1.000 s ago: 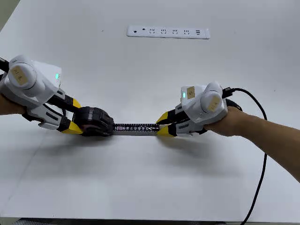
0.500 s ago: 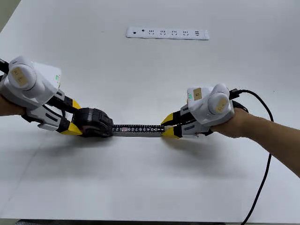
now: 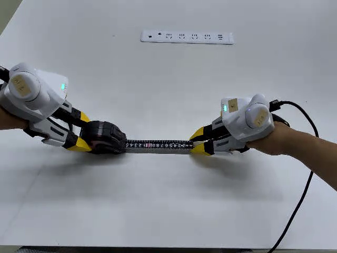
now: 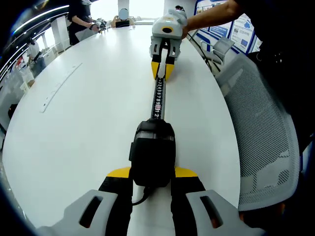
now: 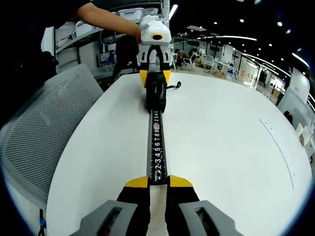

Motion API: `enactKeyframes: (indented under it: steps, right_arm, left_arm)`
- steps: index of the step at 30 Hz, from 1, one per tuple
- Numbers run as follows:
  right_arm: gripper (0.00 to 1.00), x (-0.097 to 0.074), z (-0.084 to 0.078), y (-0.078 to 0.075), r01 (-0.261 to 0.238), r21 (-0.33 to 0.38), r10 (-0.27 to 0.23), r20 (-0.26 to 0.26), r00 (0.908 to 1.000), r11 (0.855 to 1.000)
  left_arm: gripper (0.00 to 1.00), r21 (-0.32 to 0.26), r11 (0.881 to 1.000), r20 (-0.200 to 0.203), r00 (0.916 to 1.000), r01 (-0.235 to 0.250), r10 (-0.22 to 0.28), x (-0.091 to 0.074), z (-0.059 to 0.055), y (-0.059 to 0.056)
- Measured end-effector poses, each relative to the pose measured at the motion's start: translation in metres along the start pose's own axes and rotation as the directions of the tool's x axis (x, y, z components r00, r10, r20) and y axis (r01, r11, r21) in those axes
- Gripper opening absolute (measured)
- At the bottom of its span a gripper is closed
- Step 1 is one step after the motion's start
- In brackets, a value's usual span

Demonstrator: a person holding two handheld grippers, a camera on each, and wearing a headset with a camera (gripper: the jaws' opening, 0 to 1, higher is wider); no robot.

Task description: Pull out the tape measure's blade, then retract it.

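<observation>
White table (image 3: 158,205): L tool (image 3: 84,130) clamps tape measure case (image 3: 106,137) as anchor; R tool (image 3: 196,142) pinches blade (image 3: 158,144) tip, taut btw tools.

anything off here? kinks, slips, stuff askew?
Nothing stands out. The left gripper is shut on the tape measure case and the right gripper on the end of the blade, which runs straight between them with no visible kink or twist. The power strip lies flat on the table.
</observation>
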State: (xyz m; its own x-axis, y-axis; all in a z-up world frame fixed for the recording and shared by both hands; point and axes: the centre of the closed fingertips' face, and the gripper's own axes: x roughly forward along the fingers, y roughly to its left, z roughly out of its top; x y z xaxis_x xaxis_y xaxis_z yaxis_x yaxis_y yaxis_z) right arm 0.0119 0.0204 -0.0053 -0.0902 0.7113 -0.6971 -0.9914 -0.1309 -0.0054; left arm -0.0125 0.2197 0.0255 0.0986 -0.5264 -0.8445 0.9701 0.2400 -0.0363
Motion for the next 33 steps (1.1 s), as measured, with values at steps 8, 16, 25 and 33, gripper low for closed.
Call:
enactKeyframes:
  steps: [8, 16, 25, 33]
  right_arm:
    - [0.07, -0.011, -0.011, -0.001, 0.003, 0.01, -0.003, -0.012, 0.9999, 1.0]
    - [0.06, -0.021, -0.02, 0.001, 0.002, 0.015, -0.002, -0.033, 0.9994, 1.0]
    - [0.06, -0.033, -0.031, 0.002, 0.005, 0.018, -0.004, -0.064, 0.998, 1.0]
    - [0.06, -0.043, -0.042, 0.001, 0.012, 0.026, -0.01, -0.081, 0.9967, 1.0]
  left_arm:
    - [0.23, 0.0, 1.0, -0.001, 1.0, 0.0, 0.0, 0.0, 0.0, 0.0]
    - [0.23, 0.0, 1.0, -0.002, 1.0, 0.0, 0.0, 0.0, 0.0, 0.0]
    - [0.23, 0.001, 1.0, -0.007, 1.0, 0.004, -0.004, 0.0, 0.001, -0.001]
    - [0.23, -0.001, 1.0, -0.009, 1.0, 0.005, -0.005, -0.001, 0.001, -0.001]
